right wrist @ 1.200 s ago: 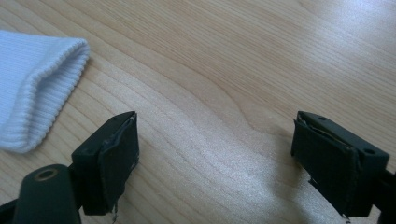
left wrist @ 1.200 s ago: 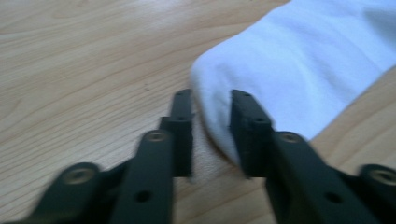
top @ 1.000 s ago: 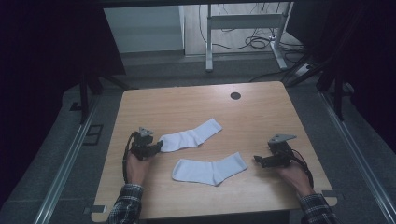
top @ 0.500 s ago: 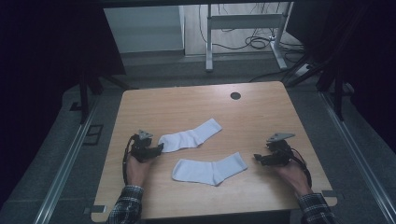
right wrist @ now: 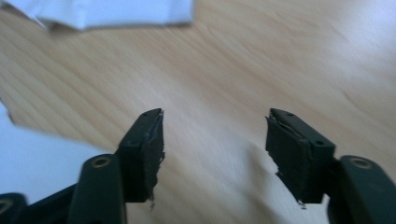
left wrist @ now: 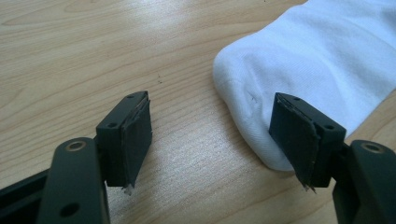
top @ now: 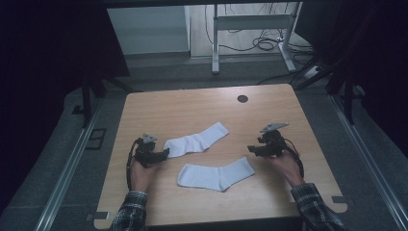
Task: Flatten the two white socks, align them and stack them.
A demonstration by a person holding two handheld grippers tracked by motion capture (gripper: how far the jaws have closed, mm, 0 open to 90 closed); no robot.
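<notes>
Two white socks lie on the wooden table [top: 183, 108]. The far sock [top: 195, 141] runs slantwise, and its toe end [left wrist: 299, 60] reaches my left gripper [top: 165, 153]. That gripper [left wrist: 211, 99] is open and its jaws have just been opening; the toe lies against the right-hand pad [left wrist: 292, 135], not pinched. The near sock [top: 216, 175] lies flat in front of the person. My right gripper [top: 250, 148] hovers just right of its cuff. It [right wrist: 215, 116] is open with bare wood between the jaws, which have just been closing. Sock edges [right wrist: 116, 11] show beyond it.
A dark round hole [top: 242, 98] sits near the table's far edge. Beyond the table stand a metal frame [top: 250, 21] and floor cables [top: 267, 44]. Rails run along both sides of the table. The person's plaid sleeves [top: 317, 211] come in at the bottom.
The right gripper has moved left and away from the person, toward the near sock's cuff. The left hand has stayed by the far sock's toe.
</notes>
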